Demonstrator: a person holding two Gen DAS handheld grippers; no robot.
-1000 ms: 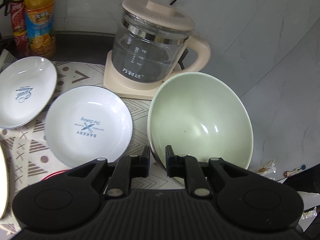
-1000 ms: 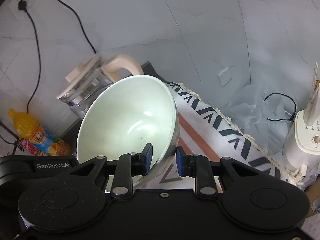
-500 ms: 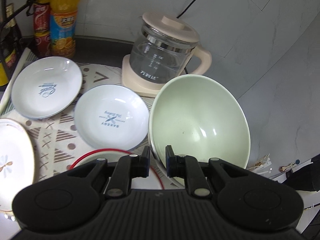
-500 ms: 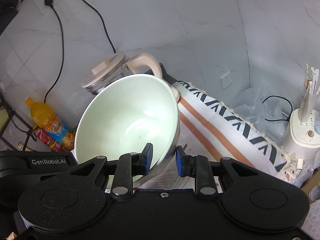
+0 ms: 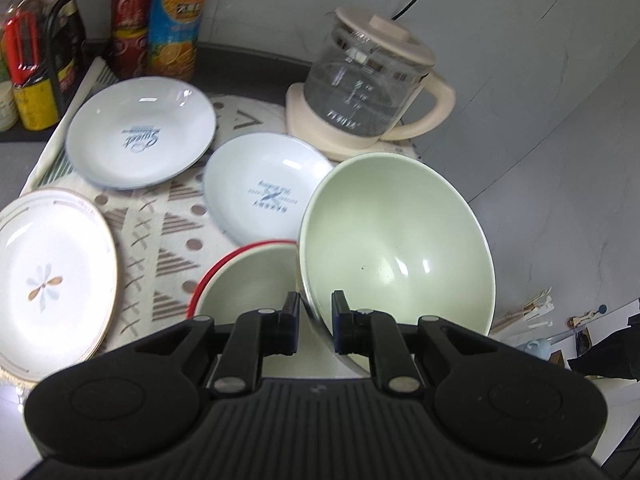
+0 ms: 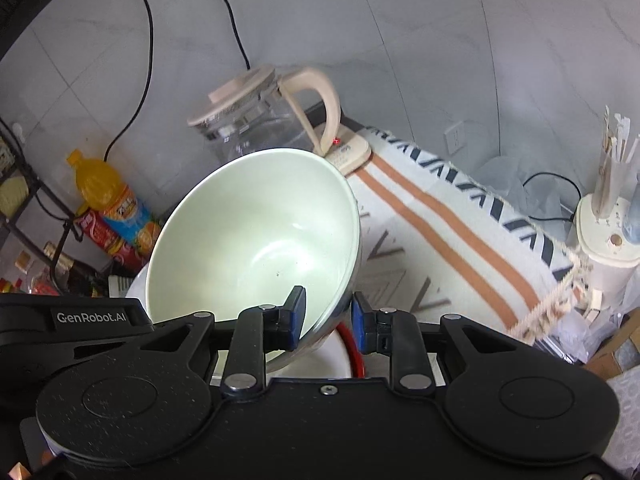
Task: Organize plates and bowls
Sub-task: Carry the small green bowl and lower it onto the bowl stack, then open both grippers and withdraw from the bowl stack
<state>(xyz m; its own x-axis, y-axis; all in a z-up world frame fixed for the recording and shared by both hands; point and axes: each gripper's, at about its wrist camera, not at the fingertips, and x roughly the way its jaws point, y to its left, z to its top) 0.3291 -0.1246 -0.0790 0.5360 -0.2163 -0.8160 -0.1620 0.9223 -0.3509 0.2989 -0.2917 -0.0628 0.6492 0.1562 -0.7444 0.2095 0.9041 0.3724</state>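
A large pale green bowl is held tilted in the air by both grippers. My left gripper is shut on its near rim. My right gripper is shut on the opposite rim of the same bowl. Below it sits a red-rimmed bowl, also seen in the right wrist view. Two white plates with blue print and a gold-rimmed flower plate lie on the patterned mat.
A glass kettle on a cream base stands behind the bowl. Drink bottles and sauce bottles line the back left. A striped cloth and a cream utensil holder lie to the right.
Both grippers have lifted the green bowl up and back. More of the mat, the flower plate and the red-rimmed bowl beneath have come into view.
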